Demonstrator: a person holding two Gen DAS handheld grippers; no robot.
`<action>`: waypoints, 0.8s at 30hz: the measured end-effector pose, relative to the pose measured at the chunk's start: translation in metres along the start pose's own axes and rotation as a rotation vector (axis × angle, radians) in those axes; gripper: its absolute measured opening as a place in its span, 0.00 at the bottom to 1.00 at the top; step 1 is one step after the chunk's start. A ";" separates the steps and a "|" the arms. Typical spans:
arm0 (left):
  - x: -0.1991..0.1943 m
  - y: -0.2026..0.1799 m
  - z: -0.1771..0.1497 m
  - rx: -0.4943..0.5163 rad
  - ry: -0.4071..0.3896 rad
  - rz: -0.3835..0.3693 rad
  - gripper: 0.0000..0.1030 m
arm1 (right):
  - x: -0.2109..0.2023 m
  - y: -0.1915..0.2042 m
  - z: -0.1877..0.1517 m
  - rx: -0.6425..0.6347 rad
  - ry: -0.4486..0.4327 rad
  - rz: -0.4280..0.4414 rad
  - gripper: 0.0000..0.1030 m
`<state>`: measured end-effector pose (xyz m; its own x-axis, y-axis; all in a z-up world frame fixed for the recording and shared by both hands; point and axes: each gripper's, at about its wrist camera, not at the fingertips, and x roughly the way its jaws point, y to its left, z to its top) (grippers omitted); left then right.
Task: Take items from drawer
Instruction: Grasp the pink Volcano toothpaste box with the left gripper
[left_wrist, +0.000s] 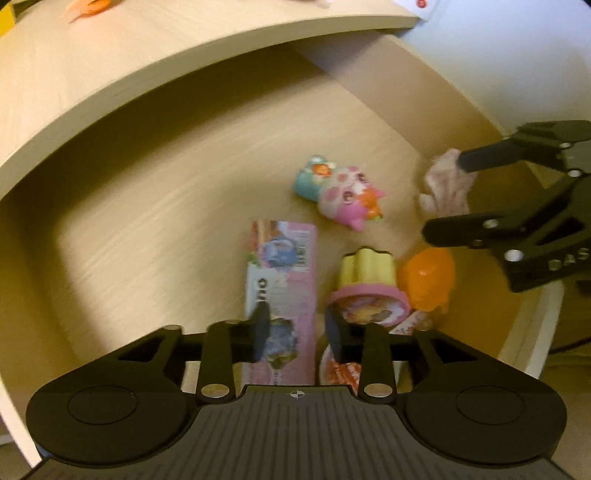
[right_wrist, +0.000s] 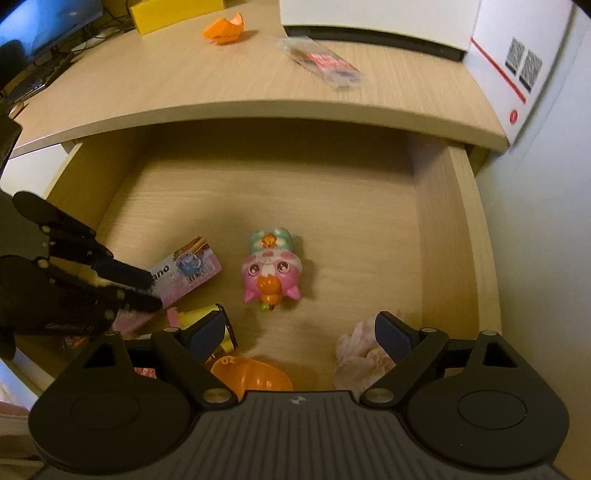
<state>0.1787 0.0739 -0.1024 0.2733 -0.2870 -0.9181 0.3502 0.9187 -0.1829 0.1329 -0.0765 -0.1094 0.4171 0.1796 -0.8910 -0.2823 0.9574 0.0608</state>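
Pink carton (left_wrist: 281, 295) lies left of the pig toy (right_wrist: 271, 271); left gripper (left_wrist: 297, 330) straddles it half-apart, right gripper (right_wrist: 301, 332) spread wide nearer the crumpled wrapper (right_wrist: 360, 356), both seemingly lining up grabs.

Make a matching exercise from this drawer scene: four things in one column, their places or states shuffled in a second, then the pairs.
Things
1. pink cartoon pig toy
2. flat pink printed card pack
3. crumpled pale pink tissue
4. orange plastic shell piece

Places
A. between the open right gripper fingers
B. up on the desk top
C. alone, mid drawer floor
D. under the left gripper

Pairs: 1-C, 2-D, 3-A, 4-B
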 end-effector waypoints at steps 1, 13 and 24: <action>0.001 -0.004 0.001 0.006 0.000 0.005 0.37 | 0.003 -0.001 -0.002 0.008 0.004 -0.003 0.87; 0.007 -0.016 0.006 0.090 -0.016 0.215 0.50 | 0.008 -0.006 -0.008 0.038 0.008 -0.007 0.87; 0.019 0.007 -0.003 -0.034 0.034 0.185 0.45 | 0.007 -0.007 -0.006 0.032 0.010 -0.023 0.87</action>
<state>0.1838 0.0760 -0.1225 0.2997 -0.1030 -0.9484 0.2655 0.9639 -0.0208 0.1326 -0.0836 -0.1184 0.4142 0.1555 -0.8968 -0.2451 0.9680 0.0546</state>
